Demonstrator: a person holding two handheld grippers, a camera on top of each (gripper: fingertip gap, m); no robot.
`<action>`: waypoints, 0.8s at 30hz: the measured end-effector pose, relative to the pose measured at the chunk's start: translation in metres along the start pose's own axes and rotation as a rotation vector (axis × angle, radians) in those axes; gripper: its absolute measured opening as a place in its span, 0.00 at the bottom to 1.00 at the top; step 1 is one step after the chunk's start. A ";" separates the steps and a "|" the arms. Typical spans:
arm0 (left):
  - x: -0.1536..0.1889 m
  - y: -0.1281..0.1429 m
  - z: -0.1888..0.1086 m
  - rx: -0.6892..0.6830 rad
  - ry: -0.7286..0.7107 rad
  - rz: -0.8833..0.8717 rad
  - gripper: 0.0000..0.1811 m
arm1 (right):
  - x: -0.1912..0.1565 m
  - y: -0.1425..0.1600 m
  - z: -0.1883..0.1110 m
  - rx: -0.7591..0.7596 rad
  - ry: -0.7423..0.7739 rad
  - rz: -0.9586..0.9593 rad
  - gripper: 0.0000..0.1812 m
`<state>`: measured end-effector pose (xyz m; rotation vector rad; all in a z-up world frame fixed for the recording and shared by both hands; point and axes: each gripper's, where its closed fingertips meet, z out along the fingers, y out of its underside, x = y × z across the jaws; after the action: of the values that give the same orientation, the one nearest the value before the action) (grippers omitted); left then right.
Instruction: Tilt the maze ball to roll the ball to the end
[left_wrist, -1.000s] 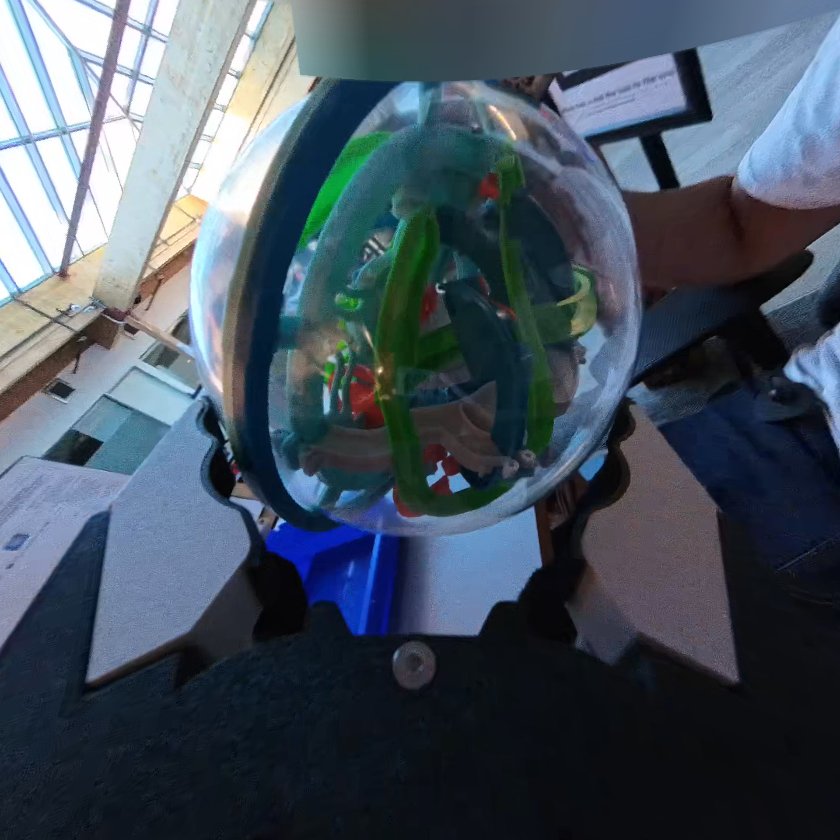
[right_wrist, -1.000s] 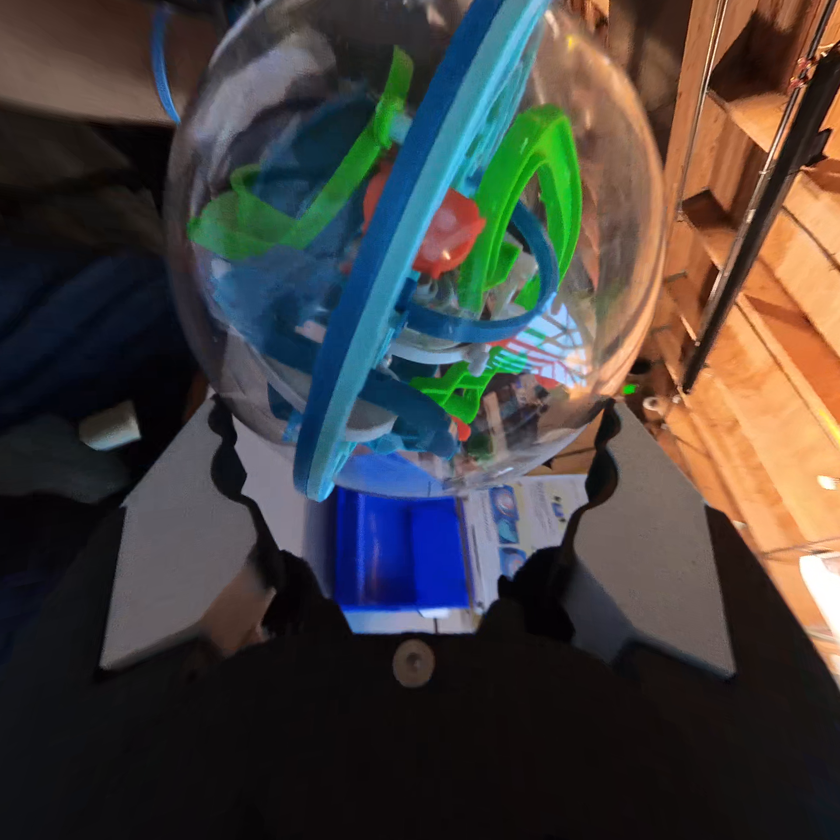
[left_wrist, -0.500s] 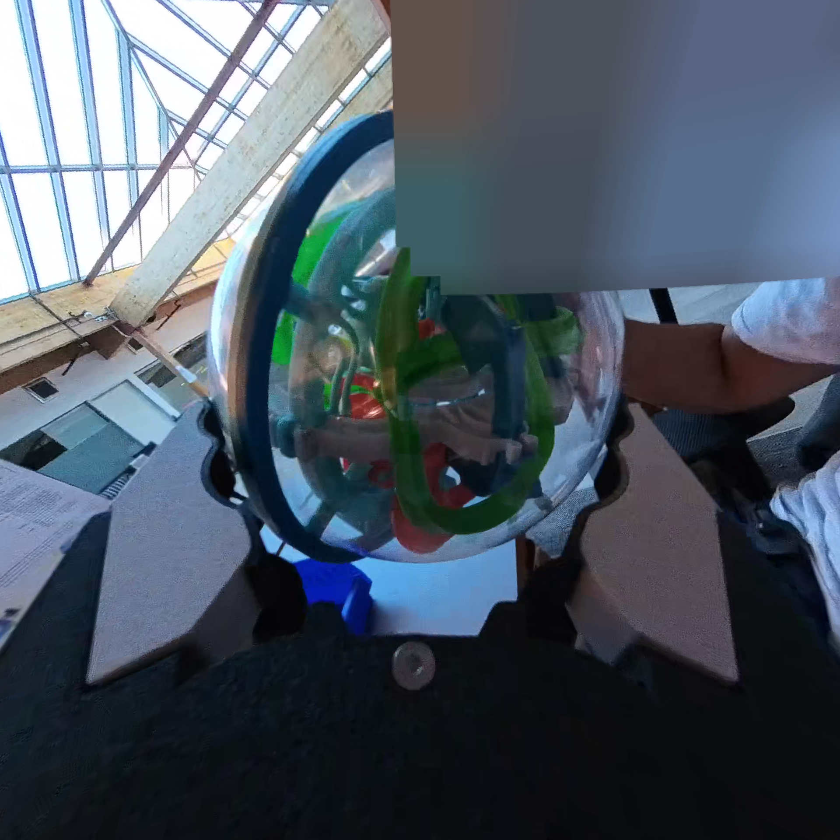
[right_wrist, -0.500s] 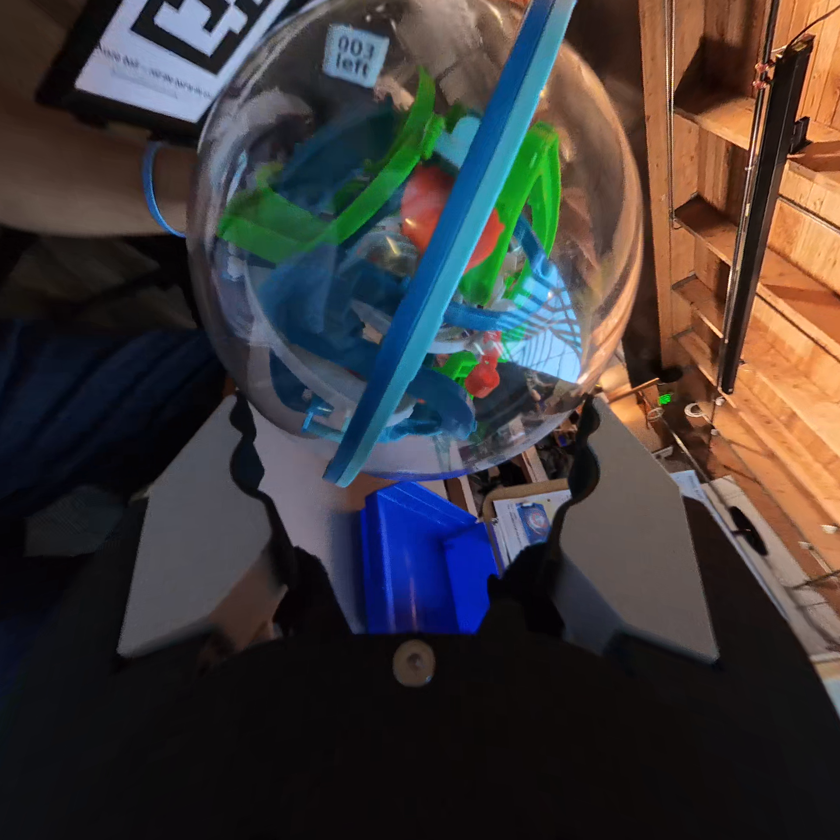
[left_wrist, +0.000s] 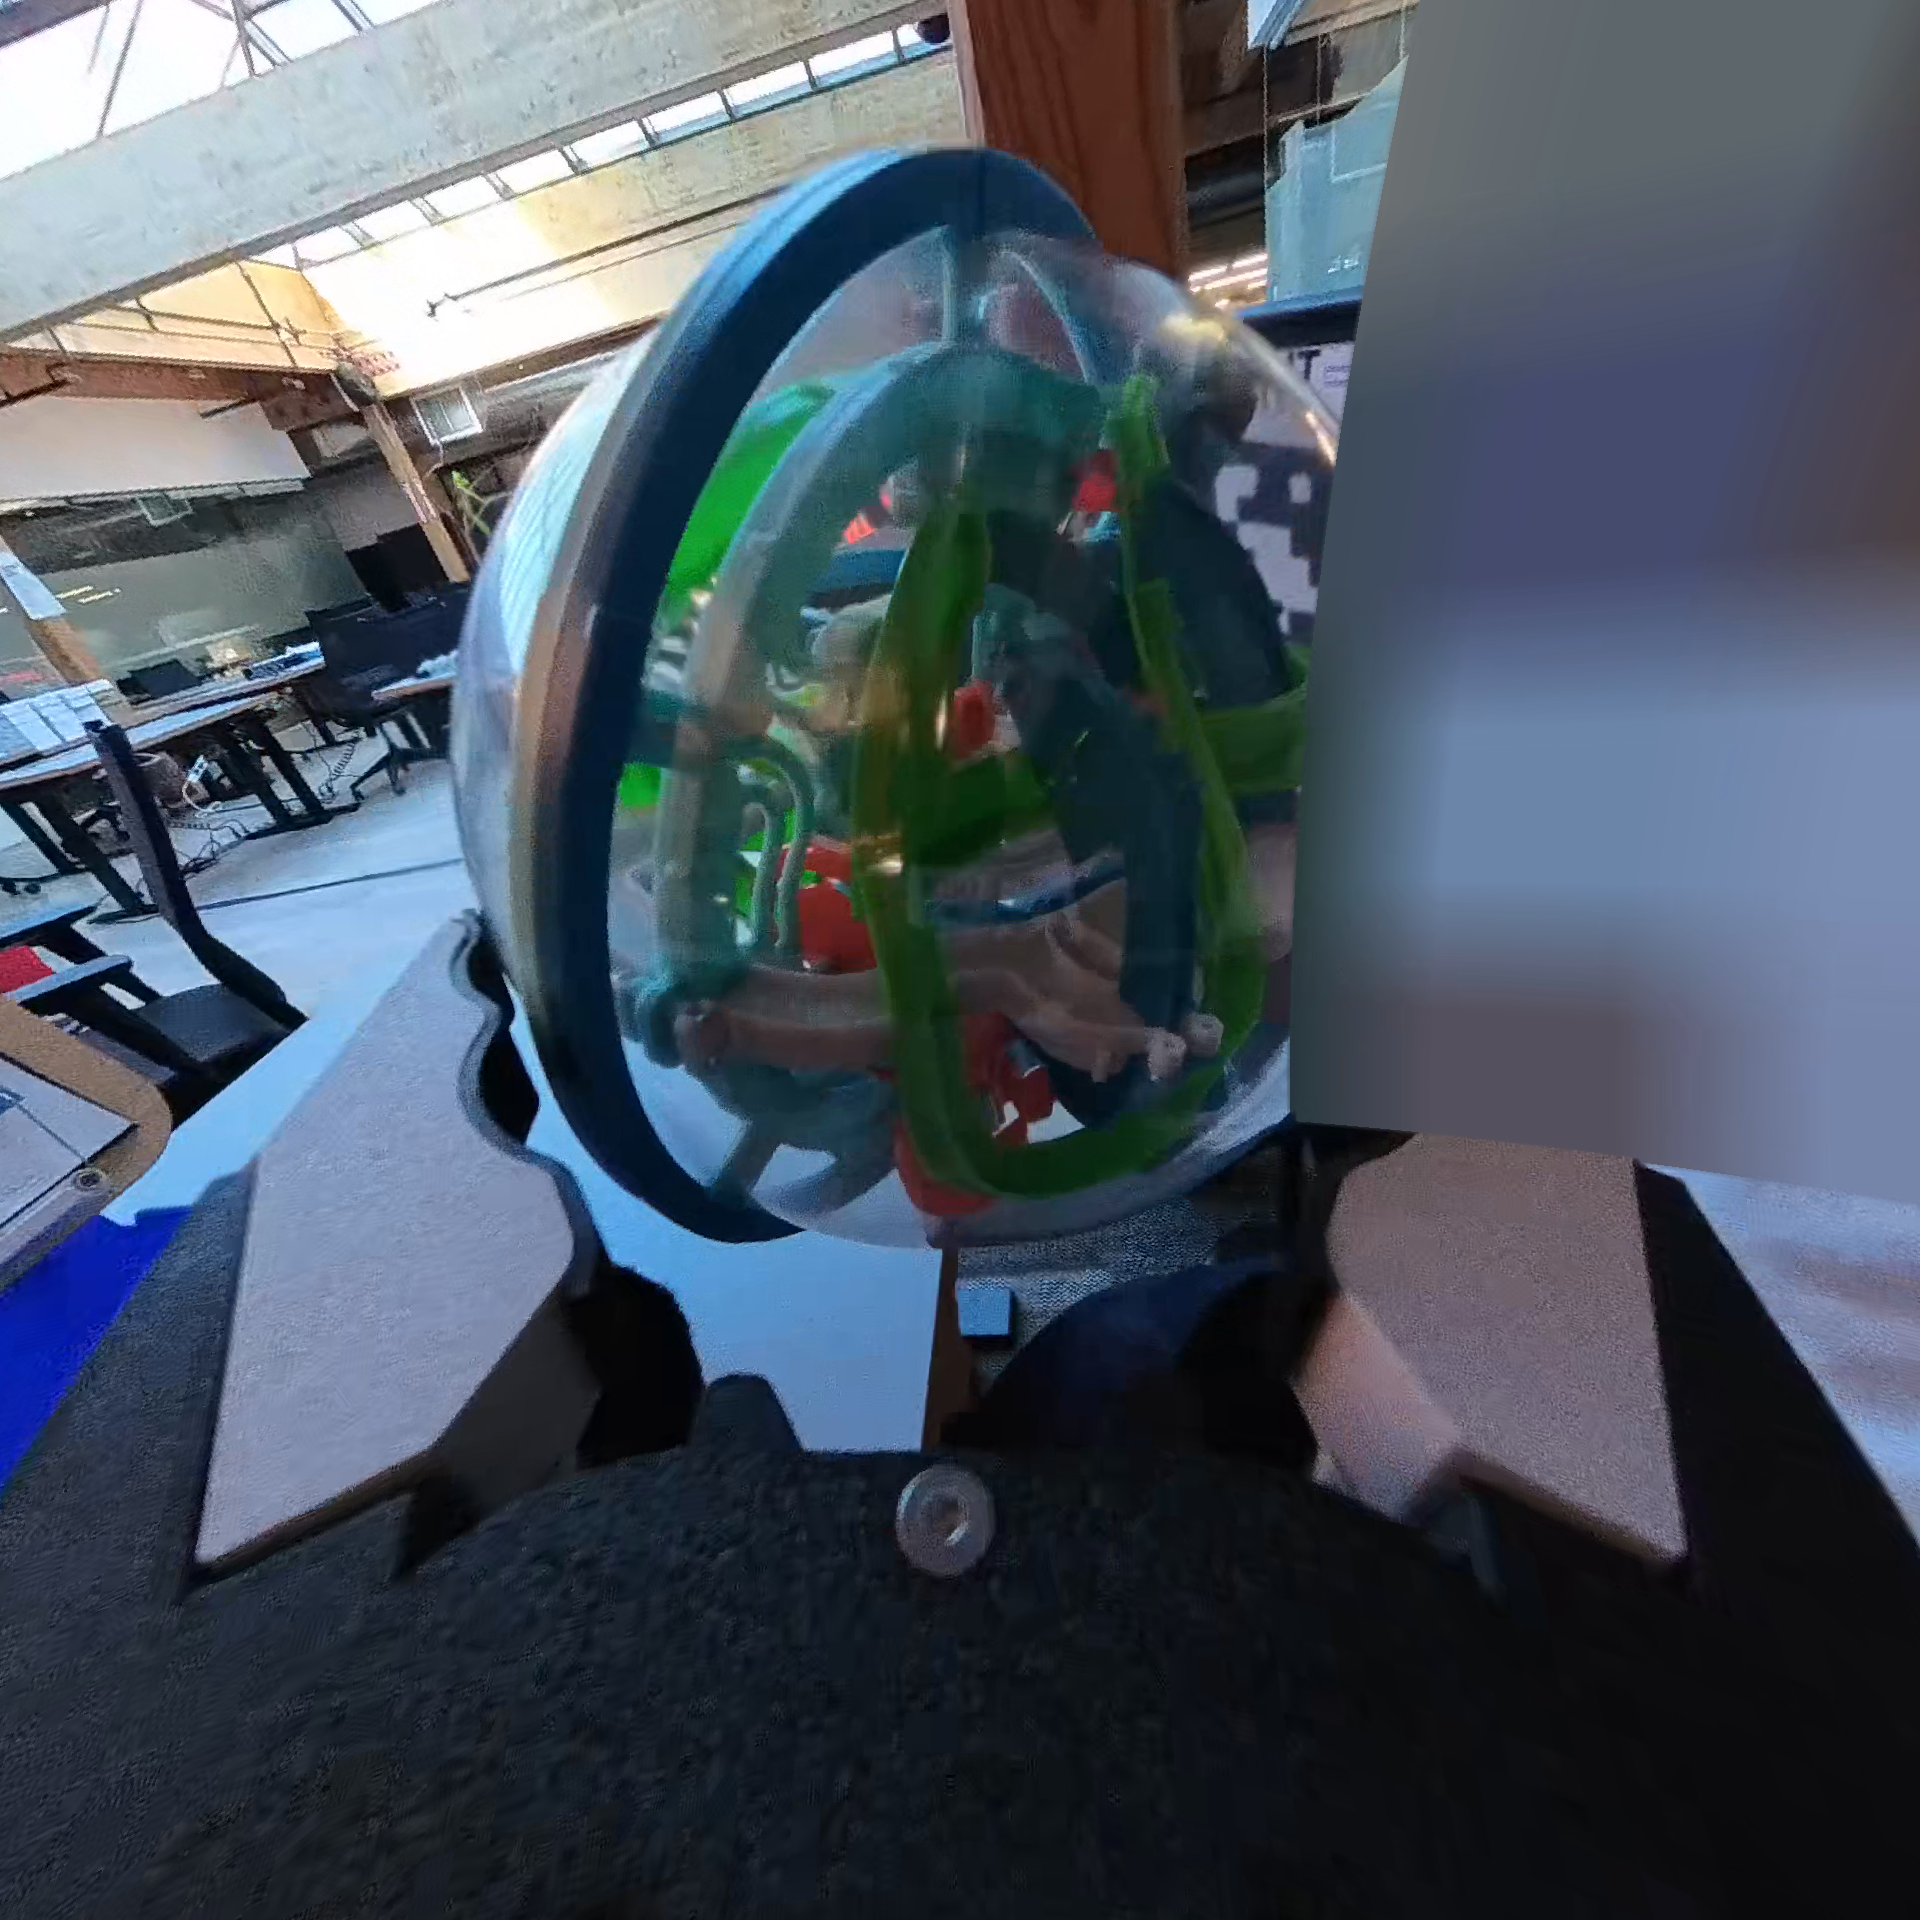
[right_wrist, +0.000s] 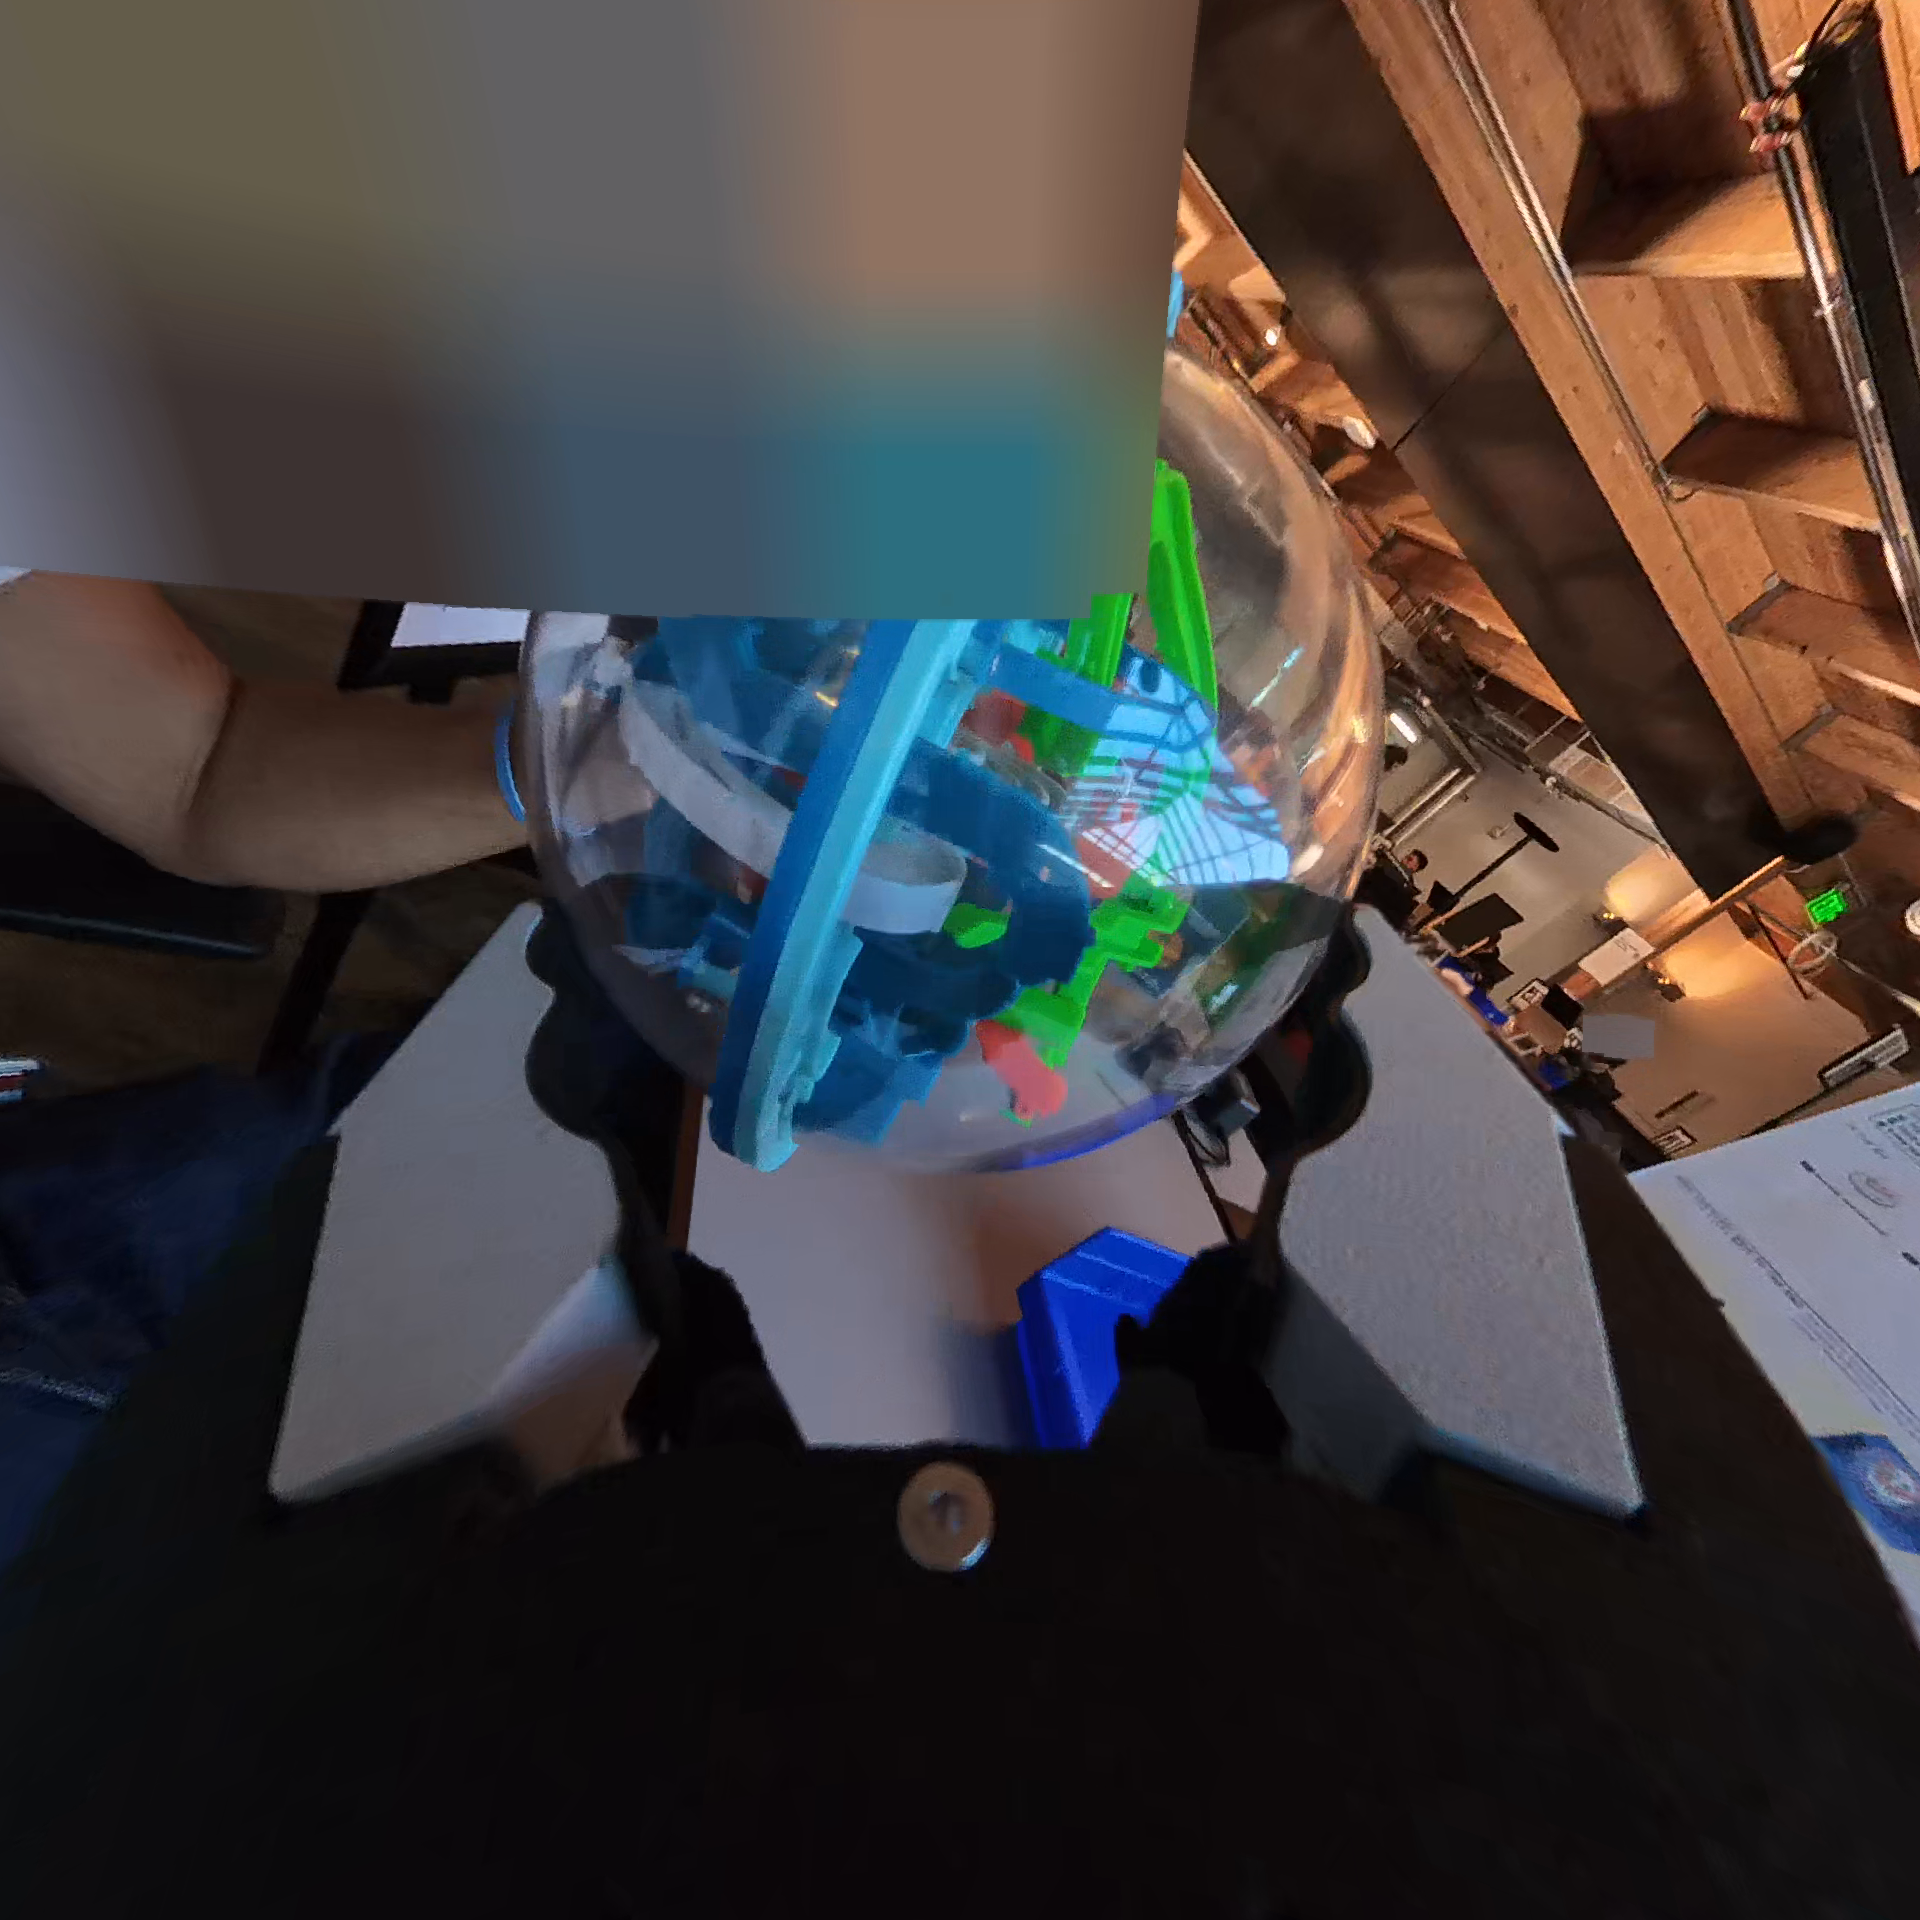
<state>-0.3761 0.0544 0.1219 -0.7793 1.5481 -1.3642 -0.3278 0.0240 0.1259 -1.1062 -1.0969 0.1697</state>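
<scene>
Left wrist view showed the clear maze ball (left_wrist: 894, 727) clamped between the left gripper (left_wrist: 904, 1049) jaws, held aloft — the right gripper (right_wrist: 940, 997) likewise grasped it, above a blue bin (right_wrist: 1091, 1340).

Open office: desks (left_wrist: 156, 727) and black chairs (left_wrist: 364, 675) far left, grey floor (left_wrist: 343, 894), skylight (left_wrist: 468, 229), wooden beams (right_wrist: 1662, 416) right.

L cam: I get bright daylight from skylights (left_wrist: 436, 197) at 11 o'clock, blown out | glare on maze ball (left_wrist: 894, 707) shell, slight motion blur | R cam: warm, dimmer, lamp glow at 3 o'clock | window reflection on the sphere (right_wrist: 1164, 821) | gripper bodies near-black at 6 | fisheye bends beams at edges
</scene>
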 end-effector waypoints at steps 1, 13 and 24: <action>0.001 -0.002 0.000 0.010 0.000 0.021 0.87 | -0.001 -0.001 -0.001 0.004 0.004 -0.020 0.76; 0.009 -0.002 0.001 -0.016 -0.016 0.133 0.87 | -0.007 -0.004 -0.003 -0.041 0.016 -0.131 0.75; 0.013 0.005 0.007 -0.023 0.039 0.090 0.87 | -0.010 -0.014 -0.011 -0.015 -0.002 -0.120 0.76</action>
<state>-0.3739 0.0409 0.1147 -0.6924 1.6126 -1.3040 -0.3303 0.0039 0.1305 -1.0507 -1.1643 0.0673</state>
